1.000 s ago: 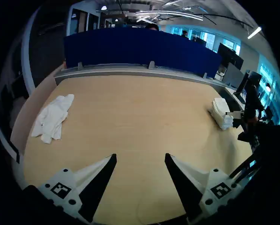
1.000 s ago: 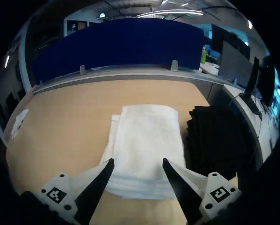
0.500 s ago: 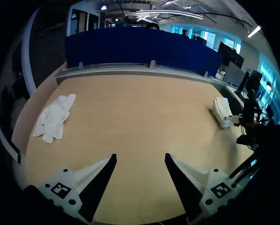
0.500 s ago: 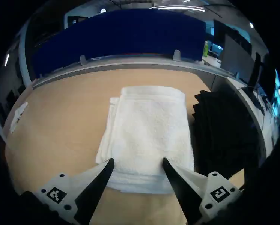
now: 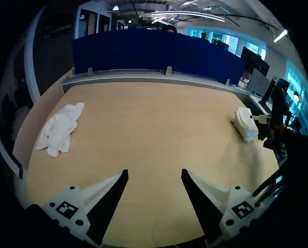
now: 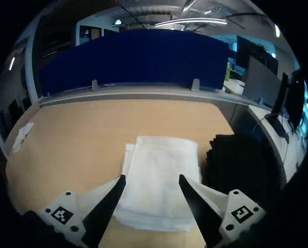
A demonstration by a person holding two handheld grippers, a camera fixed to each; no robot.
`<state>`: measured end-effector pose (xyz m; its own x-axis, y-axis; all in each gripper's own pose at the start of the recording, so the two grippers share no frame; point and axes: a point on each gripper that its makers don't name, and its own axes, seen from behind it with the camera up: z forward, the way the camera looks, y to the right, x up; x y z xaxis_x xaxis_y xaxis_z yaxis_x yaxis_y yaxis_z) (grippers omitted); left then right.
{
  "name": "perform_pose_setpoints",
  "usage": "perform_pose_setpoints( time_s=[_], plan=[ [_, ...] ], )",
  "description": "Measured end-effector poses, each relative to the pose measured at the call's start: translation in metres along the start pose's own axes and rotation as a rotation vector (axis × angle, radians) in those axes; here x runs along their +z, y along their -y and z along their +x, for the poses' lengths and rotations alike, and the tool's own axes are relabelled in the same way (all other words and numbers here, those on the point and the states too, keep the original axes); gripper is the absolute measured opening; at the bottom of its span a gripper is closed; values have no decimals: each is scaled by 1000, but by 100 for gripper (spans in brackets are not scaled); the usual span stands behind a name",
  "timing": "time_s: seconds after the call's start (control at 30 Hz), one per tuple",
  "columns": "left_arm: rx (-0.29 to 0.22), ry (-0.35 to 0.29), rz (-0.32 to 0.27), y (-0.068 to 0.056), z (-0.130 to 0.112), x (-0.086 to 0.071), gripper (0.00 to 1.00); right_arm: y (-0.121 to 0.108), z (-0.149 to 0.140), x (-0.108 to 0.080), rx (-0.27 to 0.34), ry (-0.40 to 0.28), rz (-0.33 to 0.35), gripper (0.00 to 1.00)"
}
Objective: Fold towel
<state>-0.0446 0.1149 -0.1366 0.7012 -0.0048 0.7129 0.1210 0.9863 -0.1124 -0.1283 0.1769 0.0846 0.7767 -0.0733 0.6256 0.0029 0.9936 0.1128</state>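
We log the right gripper [image 6: 151, 176] with jaws spread wide and gripping nothing. The folded white towel stack [image 6: 160, 182] lies on the wooden table [image 6: 79, 136] in the gap between its fingers, just beside a pile of black cloth [image 6: 240, 165]; we cannot tell whether the tips touch the stack. The left gripper [image 5: 154, 170] is also wide open and empty over bare tabletop, with a crumpled white towel [image 5: 59, 129] well off near the table's left edge and a blue partition [image 5: 154, 51] along the back.

Left tool [image 5: 154, 170] and right tool [image 6: 151, 175]: white, black-edged, square-tagged.
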Motion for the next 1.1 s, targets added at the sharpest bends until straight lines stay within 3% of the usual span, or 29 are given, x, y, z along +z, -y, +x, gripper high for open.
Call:
perform_pose_setpoints(
  time_s=[0.2,0.63,0.9,1.1],
  plan=[
    [-5,6,14,2,-4,0,95,-9,22,25,-17,11,1,100],
    [-33,20,61,12,-14,-4,95,-15,3,72,-10,109,13,100],
    [-42,24,75,14,-18,-5,95,-18,-9,82,3,134,12,100],
    [-41,24,69,15,-16,-4,95,-16,4,73,1,118,13,100]
  ],
)
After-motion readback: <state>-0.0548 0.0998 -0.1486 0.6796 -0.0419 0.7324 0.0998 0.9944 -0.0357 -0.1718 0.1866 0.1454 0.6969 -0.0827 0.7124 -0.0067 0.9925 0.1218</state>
